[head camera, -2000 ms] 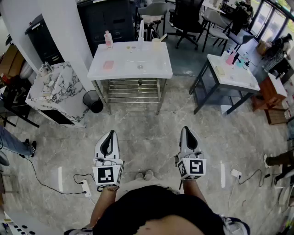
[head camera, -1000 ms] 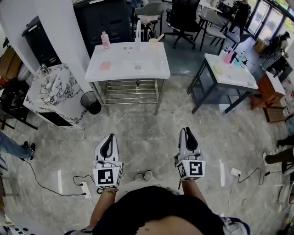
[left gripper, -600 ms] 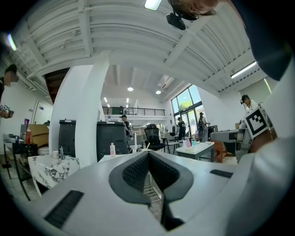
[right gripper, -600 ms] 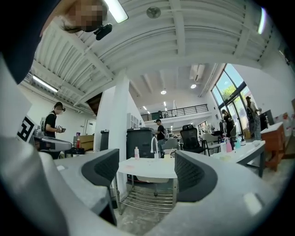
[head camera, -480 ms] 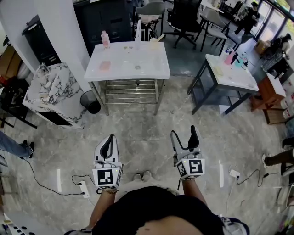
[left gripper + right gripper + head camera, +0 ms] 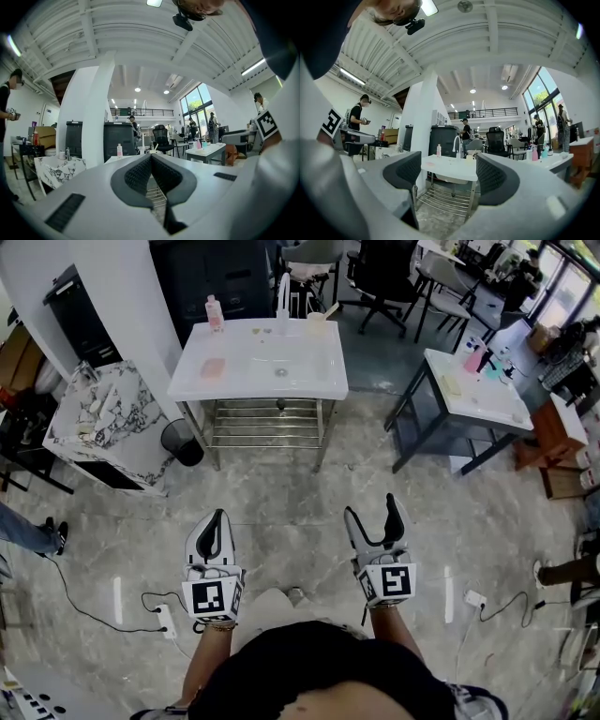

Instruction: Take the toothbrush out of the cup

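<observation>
A pale cup point(image 6: 318, 322) stands at the back right of the white sink table point(image 6: 258, 381), with a toothbrush point(image 6: 330, 311) leaning out of it. Both lie far ahead of me across the floor. My left gripper point(image 6: 217, 520) is shut and empty at lower left. My right gripper point(image 6: 371, 509) is open at lower right with nothing between its fingers. In the right gripper view the cup point(image 6: 469, 156) shows small between the open jaws of the right gripper point(image 6: 449, 169), beside the faucet point(image 6: 456, 144). In the left gripper view the left gripper point(image 6: 151, 157) has its pads pressed together.
A pink bottle point(image 6: 215, 311), a faucet point(image 6: 283, 292) and a pink soap point(image 6: 213, 368) are on the sink table. A marble-patterned cabinet point(image 6: 89, 423) and black bin point(image 6: 176, 442) stand left, a grey-legged table point(image 6: 473, 395) right. A power strip point(image 6: 164, 620) lies on the floor.
My right gripper's jaws have gone from shut to wide open. Both grippers have shifted slightly, and the sink table sits a little nearer in the head view.
</observation>
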The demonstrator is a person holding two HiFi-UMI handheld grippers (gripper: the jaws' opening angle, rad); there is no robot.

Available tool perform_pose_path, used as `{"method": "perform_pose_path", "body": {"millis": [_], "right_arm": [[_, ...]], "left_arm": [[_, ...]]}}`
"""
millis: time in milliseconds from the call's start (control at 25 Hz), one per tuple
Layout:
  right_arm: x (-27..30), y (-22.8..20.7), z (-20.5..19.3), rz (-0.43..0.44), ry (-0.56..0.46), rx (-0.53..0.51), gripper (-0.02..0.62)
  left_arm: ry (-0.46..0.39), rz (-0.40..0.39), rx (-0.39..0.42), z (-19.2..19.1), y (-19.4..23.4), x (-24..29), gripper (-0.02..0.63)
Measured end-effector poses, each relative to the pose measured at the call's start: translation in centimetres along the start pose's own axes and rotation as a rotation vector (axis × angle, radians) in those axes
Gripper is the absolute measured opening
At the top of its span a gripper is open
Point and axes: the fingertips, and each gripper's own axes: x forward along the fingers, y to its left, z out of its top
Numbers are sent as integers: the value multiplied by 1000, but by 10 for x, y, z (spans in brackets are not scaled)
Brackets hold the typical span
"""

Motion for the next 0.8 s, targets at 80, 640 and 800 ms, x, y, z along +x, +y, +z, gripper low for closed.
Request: {"method": "perform_pose_path", "body": {"millis": [80, 640, 800], "right_arm": [[4, -2, -2, 18, -4, -6, 359], [49, -20, -27, 32, 43, 76, 357], [75, -26, -27, 38, 30, 81, 357]], "left_arm": [[1, 14, -3, -3, 2, 4, 3], [16, 57, -7, -15, 15, 37, 3], [16, 49, -12, -18, 23, 68, 3]]}}
